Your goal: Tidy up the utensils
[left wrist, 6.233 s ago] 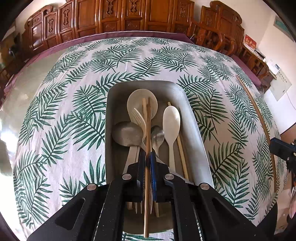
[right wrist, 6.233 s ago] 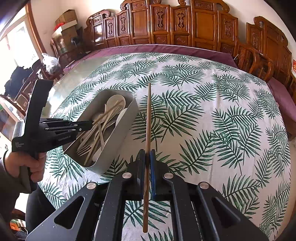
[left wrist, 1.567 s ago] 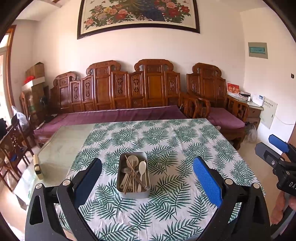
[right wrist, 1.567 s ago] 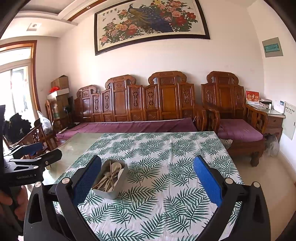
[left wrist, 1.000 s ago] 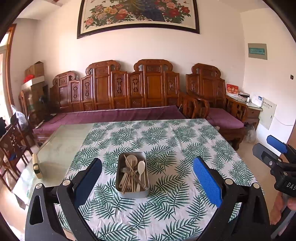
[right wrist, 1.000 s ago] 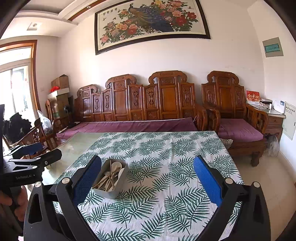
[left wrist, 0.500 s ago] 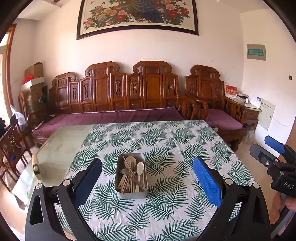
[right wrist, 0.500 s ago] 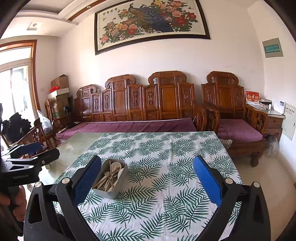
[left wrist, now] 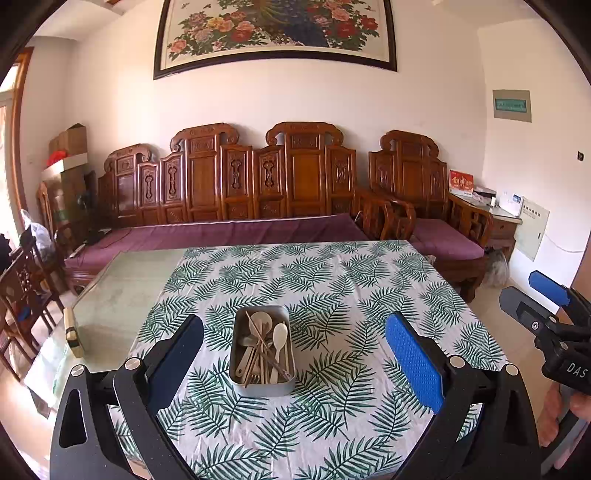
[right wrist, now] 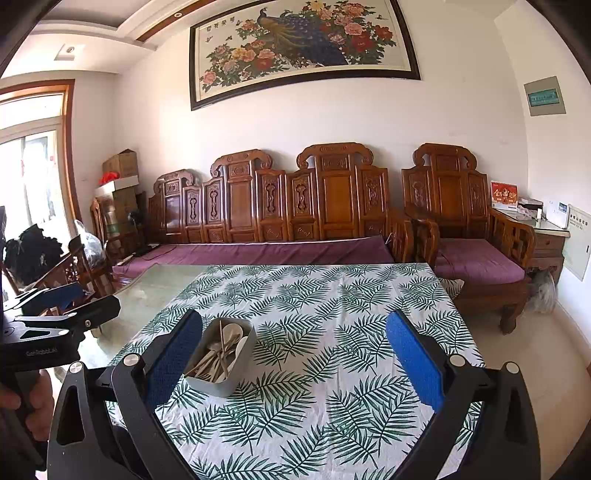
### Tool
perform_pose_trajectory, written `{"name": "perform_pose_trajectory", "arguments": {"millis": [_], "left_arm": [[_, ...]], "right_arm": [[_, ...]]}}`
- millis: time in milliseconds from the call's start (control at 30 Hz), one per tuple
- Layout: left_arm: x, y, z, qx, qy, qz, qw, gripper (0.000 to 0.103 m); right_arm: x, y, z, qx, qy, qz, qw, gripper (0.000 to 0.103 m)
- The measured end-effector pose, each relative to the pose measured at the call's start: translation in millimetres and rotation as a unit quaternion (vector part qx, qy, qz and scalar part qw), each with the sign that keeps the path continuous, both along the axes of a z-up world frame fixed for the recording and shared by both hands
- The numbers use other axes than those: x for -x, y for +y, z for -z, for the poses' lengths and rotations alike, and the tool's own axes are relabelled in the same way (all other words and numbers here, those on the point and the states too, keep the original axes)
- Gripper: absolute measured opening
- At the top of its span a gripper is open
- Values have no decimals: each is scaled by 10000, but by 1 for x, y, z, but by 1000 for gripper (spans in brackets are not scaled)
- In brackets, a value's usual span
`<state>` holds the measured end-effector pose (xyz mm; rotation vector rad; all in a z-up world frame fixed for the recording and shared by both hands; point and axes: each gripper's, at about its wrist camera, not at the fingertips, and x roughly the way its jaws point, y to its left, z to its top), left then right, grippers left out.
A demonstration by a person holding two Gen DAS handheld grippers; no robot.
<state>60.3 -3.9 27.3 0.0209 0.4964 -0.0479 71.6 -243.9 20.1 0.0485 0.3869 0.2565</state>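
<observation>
Matt metal tin (left wrist: pixel 258 384), wooden chopsticks (left wrist: pixel 263 343), leaf-printed cloth (left wrist: pixel 332 280), glossy glass tabletop (left wrist: pixel 122 295)

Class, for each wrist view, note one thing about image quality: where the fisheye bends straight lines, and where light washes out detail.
Left wrist view: black vignette fills the corners, and the framed peacock painting bows along its lower edge. Right wrist view: the window at far left is overexposed, and the bare glass tabletop shows pale glare. Both views: the grey metal utensil tray stays sharp.
</observation>
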Motion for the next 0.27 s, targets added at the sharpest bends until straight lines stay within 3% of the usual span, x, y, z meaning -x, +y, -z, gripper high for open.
{"name": "perform_pose_trajectory", "arguments": {"millis": [267], "left_arm": [[0, 1, 0, 9, 1, -3, 10000, 95]], "right_arm": [[1, 1, -2, -9, -3, -6, 10000, 100]]}}
